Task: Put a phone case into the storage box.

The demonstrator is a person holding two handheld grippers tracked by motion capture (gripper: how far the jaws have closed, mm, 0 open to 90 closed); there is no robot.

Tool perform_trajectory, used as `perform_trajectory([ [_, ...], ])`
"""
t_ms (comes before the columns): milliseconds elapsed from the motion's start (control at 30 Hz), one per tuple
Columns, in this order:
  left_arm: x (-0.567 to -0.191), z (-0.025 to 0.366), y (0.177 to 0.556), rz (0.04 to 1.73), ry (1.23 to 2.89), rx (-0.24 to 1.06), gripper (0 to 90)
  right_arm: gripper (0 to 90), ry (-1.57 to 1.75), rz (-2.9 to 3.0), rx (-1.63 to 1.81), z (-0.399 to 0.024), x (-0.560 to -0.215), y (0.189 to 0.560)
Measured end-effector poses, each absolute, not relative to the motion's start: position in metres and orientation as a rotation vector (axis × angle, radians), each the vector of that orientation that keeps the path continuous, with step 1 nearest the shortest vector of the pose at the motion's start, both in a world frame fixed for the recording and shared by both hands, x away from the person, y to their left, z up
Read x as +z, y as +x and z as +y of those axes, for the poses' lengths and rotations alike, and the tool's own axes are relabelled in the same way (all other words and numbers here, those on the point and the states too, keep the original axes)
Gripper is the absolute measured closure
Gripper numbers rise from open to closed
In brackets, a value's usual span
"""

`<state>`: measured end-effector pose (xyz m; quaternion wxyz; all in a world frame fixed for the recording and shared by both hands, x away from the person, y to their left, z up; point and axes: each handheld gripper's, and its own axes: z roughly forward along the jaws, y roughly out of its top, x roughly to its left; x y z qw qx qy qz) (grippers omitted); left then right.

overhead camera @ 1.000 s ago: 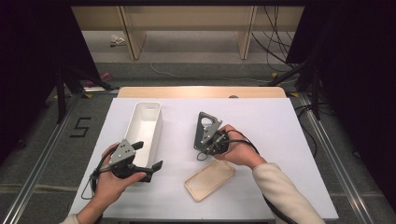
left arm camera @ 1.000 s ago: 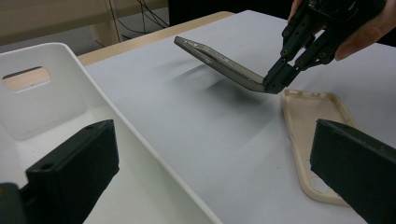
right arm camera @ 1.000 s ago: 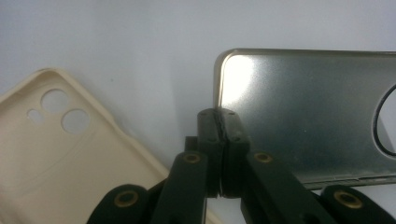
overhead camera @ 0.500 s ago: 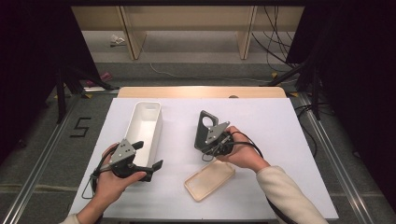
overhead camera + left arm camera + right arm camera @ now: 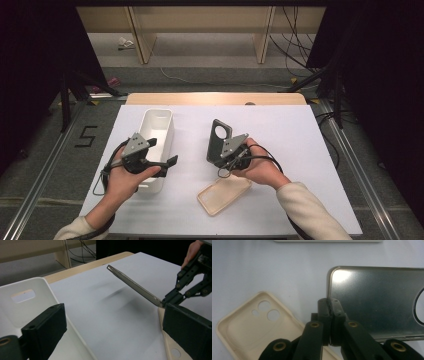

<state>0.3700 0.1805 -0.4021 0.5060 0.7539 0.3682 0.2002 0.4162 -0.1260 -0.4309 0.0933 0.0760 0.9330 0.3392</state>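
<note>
Phone cases: I'm counting two, one bin (image 5: 156, 140). My right fingers (image 5: 331, 315) are clamping the dark case (image 5: 218, 140) upright, long axis vertical; cream case (image 5: 224, 194) lying flat on the surface (image 5: 290, 135); left fingers (image 5: 172, 161) standing apart.

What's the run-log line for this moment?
right gripper: shut on dark phone case, lifted | left gripper: open, over white bin | beige phone case: on table

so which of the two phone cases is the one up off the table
The dark grey case, pinched at its edge by the right claw and held up. The cream case lies flat on the white table.
</note>
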Motion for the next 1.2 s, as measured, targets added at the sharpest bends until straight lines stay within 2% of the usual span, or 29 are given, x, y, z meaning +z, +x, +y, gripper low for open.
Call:
perform_trajectory([
  [367, -0.374, 0.141, 0.416, 0.905, 1.934, 0.446, 13.4, 89.7, 0.189, 2.755, 1.016, -0.124, -0.426, 0.404],
  [500, -0.369, 0.127, 0.435, 0.944, 1.957, 0.390, 16.2, 89.7, 0.175, 2.747, 1.022, -0.122, -0.424, 0.402],
  [1000, -0.376, 0.087, 0.494, 1.095, 2.045, 0.226, 33.5, 89.7, 0.128, 2.747, 1.022, -0.112, -0.421, 0.396],
  [1200, -0.380, 0.078, 0.502, 1.154, 2.078, 0.178, 42.1, 89.7, 0.116, 2.741, 1.023, -0.111, -0.420, 0.396],
])
